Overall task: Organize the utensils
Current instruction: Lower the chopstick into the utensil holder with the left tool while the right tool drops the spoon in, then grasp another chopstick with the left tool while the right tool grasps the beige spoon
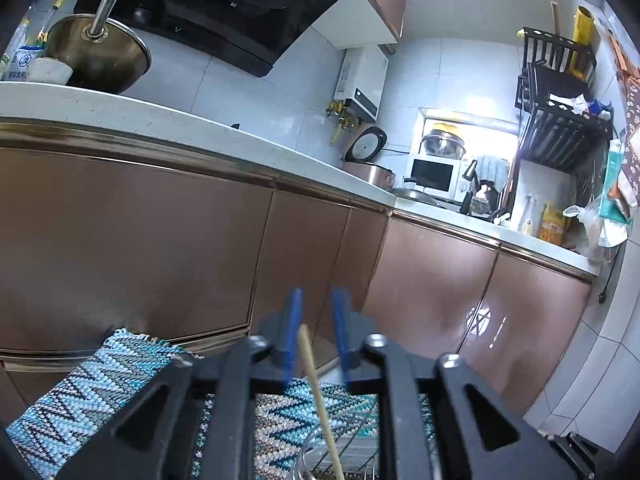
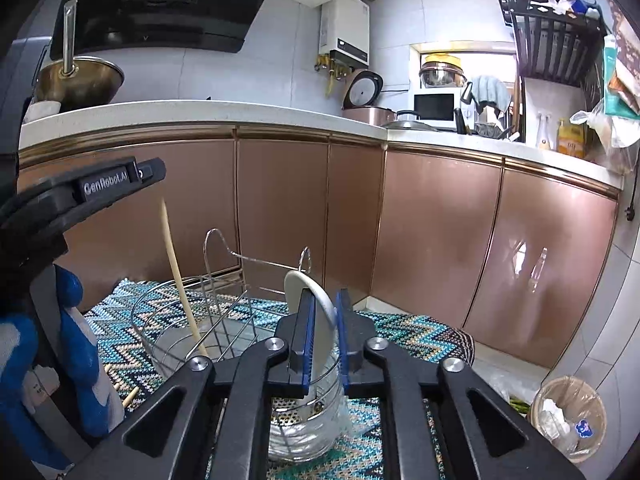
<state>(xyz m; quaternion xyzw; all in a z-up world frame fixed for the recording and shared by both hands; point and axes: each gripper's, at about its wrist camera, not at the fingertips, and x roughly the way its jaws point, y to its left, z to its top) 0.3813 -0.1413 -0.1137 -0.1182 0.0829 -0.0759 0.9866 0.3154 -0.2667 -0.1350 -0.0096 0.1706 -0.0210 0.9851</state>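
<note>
Both tongs (image 1: 316,322) (image 2: 324,336) low, nearly level.

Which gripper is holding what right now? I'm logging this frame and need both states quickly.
Left gripper: open, a wooden chopstick standing loose between its pads, not pinched.
Right gripper: open, a white spoon between its pads, apparently released.

Both claws are black plastic, each built from two broad linkage arms with triangular cut-outs and round silver screw heads at the pivots. The left claw (image 1: 316,334) and right claw (image 2: 323,334) each carry two flat, ribbed blue fingers (image 2: 307,330). At the left of the right wrist view, the left claw's body bears white "GenRobot.AI" lettering (image 2: 106,184), held by a blue-and-white gloved hand (image 2: 76,360).
</note>
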